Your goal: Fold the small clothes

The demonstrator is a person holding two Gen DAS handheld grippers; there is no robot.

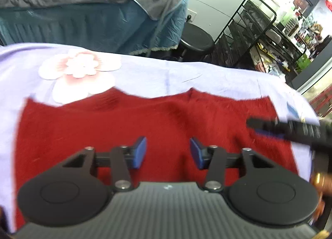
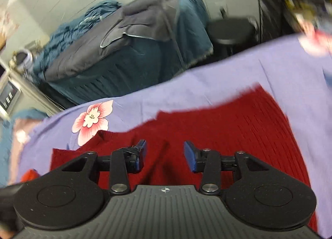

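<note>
A dark red knitted garment (image 1: 103, 126) lies spread flat on a lilac sheet (image 1: 145, 70) printed with pink flowers. In the left wrist view my left gripper (image 1: 168, 150) hovers over the garment's middle, its blue pads apart with nothing between them. At the right of that view a blurred black finger (image 1: 269, 126) of my right gripper reaches over the garment's right edge. In the right wrist view the red garment (image 2: 228, 131) fills the lower half, and my right gripper (image 2: 165, 153) stands open above it, holding nothing.
Beyond the sheet's far edge stands a bed (image 1: 93, 25) with a teal cover and a grey blanket. A black round stool (image 1: 196, 38) and a black wire rack (image 1: 255, 31) stand to its right. A small red object (image 2: 31, 174) lies at the left edge.
</note>
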